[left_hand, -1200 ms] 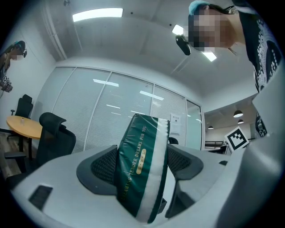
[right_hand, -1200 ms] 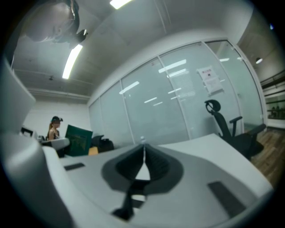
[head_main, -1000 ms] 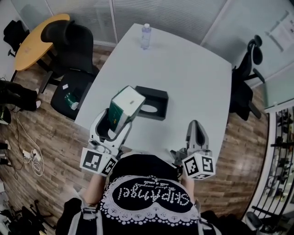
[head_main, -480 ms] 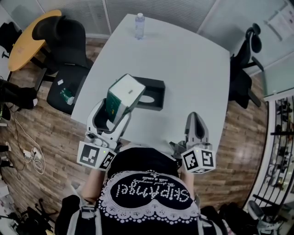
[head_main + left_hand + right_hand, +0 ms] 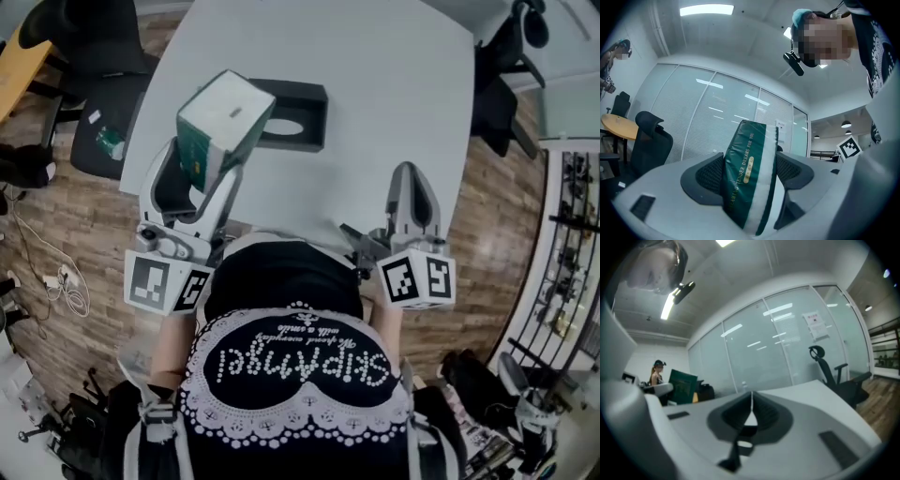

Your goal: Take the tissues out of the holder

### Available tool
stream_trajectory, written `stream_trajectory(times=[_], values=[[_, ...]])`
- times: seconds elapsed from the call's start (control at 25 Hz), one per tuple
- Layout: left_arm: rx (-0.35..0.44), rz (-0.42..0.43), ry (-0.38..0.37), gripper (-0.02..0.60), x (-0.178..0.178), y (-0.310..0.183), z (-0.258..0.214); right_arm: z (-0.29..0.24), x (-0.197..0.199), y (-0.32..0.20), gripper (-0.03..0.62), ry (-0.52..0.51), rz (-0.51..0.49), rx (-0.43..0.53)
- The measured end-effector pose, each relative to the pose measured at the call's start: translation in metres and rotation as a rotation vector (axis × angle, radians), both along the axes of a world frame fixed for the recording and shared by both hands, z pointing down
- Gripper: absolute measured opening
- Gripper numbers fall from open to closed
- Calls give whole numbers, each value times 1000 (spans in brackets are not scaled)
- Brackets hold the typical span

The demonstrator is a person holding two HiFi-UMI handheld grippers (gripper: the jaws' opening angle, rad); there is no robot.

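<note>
A green and white tissue pack (image 5: 217, 124) is held up above the table's near left corner, with my left gripper (image 5: 202, 150) shut on it. In the left gripper view the tissue pack (image 5: 749, 176) stands clamped between the two jaws. The black tissue holder (image 5: 291, 114) lies on the white table (image 5: 394, 84) just beyond the pack, its oval opening facing up and showing no tissues. My right gripper (image 5: 412, 192) hovers over the table's near right edge, apart from the holder; its jaws meet with nothing between them (image 5: 751, 405). The tissue pack (image 5: 683, 386) also shows far left in the right gripper view.
Black office chairs stand at the left (image 5: 89, 56) and at the right (image 5: 502, 75) of the table. A yellow round table (image 5: 14, 70) is at the far left. Cables (image 5: 56, 281) lie on the wooden floor at the left. A shelf rack (image 5: 567, 281) stands at the right.
The head view has swung towards me, so the table sits higher in the picture and the water bottle has left it. The left gripper still holds the tissue pack, lifted clear of the holder.
</note>
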State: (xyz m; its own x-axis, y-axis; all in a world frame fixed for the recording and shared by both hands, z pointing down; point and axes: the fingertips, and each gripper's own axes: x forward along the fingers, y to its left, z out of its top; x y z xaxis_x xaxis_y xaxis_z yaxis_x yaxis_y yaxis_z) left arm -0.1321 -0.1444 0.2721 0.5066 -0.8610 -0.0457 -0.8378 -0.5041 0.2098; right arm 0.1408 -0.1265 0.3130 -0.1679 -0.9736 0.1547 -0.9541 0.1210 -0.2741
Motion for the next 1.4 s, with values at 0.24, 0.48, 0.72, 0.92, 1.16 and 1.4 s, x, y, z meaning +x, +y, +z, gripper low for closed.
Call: stream_trajectory(times=[0.24, 0.48, 0.72, 0.92, 1.16, 1.4], values=[[-3, 0, 0, 362, -2, -1, 1, -1, 18, 3, 32, 23, 34, -3], [-16, 10, 1, 362, 1, -5, 3, -5, 31, 0, 34, 53, 53, -6], [-21, 20, -1, 362, 5, -12, 3, -7, 29, -8, 32, 73, 40, 0], [-24, 25, -1, 362, 9, -14, 0, -9, 27, -12, 32, 78, 23, -6], [-14, 26, 2, 362, 11, -13, -4, -11, 25, -10, 34, 85, 10, 2], [-15, 32, 3, 362, 13, -12, -4, -10, 26, -8, 32, 78, 16, -2]])
